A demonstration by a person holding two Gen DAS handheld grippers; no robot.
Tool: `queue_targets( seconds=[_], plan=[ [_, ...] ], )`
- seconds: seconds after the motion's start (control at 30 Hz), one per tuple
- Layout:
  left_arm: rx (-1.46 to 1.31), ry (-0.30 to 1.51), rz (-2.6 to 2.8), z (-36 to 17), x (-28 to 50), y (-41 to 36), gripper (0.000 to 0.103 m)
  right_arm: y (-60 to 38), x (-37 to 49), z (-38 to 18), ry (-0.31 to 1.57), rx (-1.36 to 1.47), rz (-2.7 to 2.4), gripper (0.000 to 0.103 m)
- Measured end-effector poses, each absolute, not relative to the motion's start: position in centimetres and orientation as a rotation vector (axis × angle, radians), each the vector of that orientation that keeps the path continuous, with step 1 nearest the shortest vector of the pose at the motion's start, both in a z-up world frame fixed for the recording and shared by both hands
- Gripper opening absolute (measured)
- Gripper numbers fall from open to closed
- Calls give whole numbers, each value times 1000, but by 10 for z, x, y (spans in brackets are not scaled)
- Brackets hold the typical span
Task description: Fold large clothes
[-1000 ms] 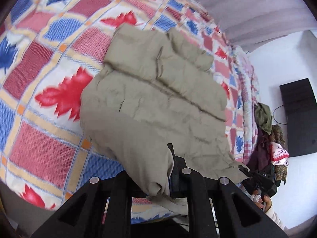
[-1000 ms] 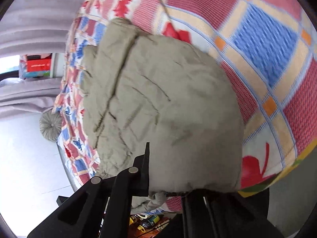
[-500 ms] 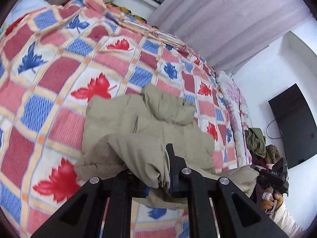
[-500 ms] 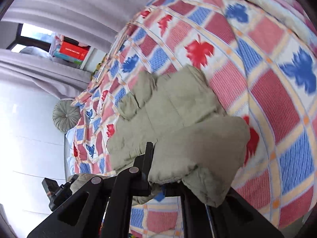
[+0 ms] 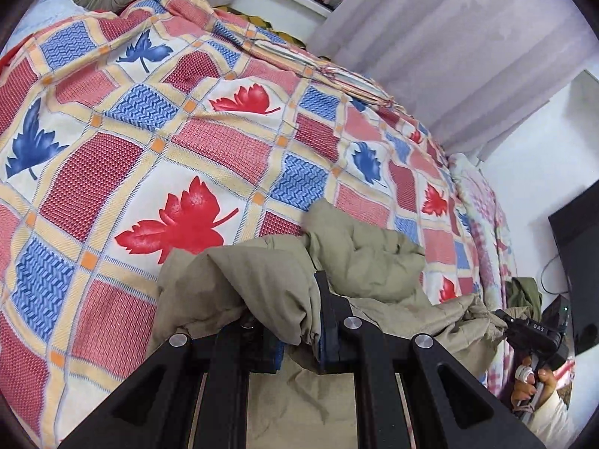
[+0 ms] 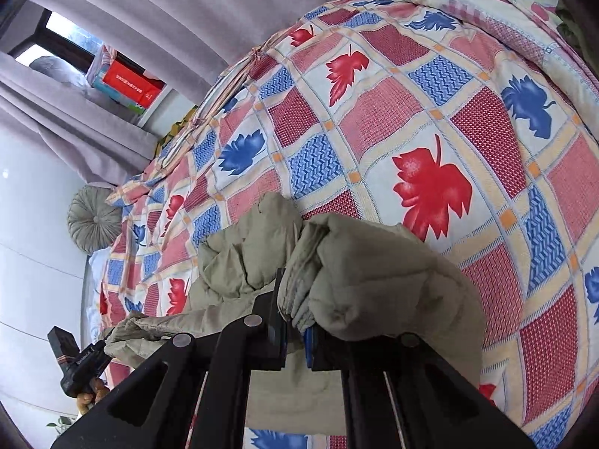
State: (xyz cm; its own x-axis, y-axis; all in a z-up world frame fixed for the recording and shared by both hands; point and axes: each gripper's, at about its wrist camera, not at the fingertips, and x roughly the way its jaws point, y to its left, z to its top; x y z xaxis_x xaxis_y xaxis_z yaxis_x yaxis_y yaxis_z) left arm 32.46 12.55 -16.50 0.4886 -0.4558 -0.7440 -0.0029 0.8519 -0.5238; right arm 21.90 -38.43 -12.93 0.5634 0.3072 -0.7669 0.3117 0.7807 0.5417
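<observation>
A khaki padded jacket (image 5: 359,258) lies bunched near the front edge of the bed, partly lifted between both grippers. In the left wrist view my left gripper (image 5: 295,327) is shut on a gathered fold of it, and cloth drapes over the left finger. In the right wrist view my right gripper (image 6: 295,321) is shut on another bunched edge of the jacket (image 6: 374,277). A strip of the jacket stretches between the two grippers. The right gripper (image 5: 531,331) shows at the lower right of the left view, and the left gripper (image 6: 80,363) at the lower left of the right view, each held by a hand.
A checked bedspread with red and blue leaves (image 5: 179,149) covers the bed. A round grey cushion (image 6: 93,220) sits at its head. A grey curtain (image 5: 449,56) hangs behind, with a pink quilt (image 6: 486,0) along the far side. A dark screen (image 5: 576,262) and a clothes heap (image 5: 524,292) stand to the right.
Both grippers have drawn back with the jacket. It lay spread and filled the views; now it is bunched low in front of the fingers, with much more bedspread showing beyond.
</observation>
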Motion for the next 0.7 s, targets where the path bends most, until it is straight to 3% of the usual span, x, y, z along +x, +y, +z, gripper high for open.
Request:
queue_targets(
  seconds=[0.47, 0.7],
  plan=[
    [-410, 1095, -130, -244, 371, 101, 15, -383, 274, -199, 1031, 670, -87, 7],
    [-388, 1106, -57, -250, 377, 97, 15, -378, 277, -218, 1024, 657, -126, 10]
  ],
)
